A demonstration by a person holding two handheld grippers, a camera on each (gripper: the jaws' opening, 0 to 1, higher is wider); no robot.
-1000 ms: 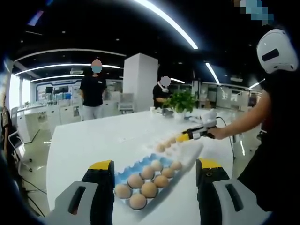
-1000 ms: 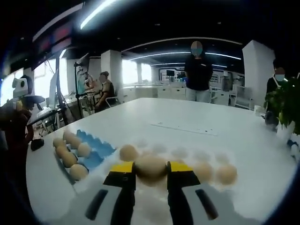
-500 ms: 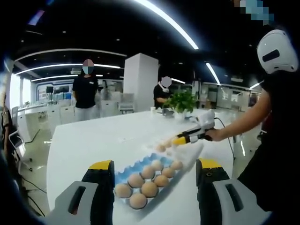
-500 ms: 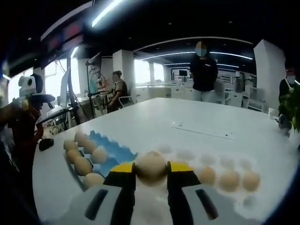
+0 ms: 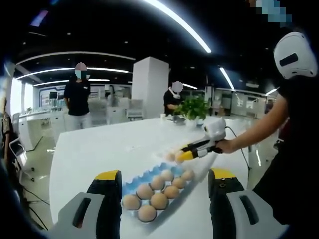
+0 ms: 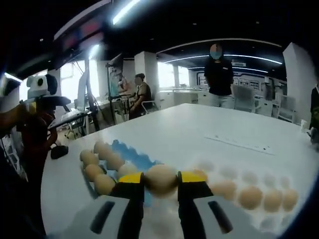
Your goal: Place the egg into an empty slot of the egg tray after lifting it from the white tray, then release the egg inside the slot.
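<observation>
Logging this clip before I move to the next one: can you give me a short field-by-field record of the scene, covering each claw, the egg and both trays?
right claw: shut on the egg, raised above the table
left claw: open, holding nothing, aimed at the blue egg tray
blue egg tray: six eggs in it; blue slots at its far side look free
white tray: several eggs in a row
bystanders: people standing beyond the table

A broad white table [image 5: 99,149] carries it all — the blue egg tray [image 5: 158,186] with its eggs, the white tray [image 6: 249,191] just beside it, a potted plant [image 5: 193,109] at the far end, a flat white strip [image 6: 239,143] lying apart.
</observation>
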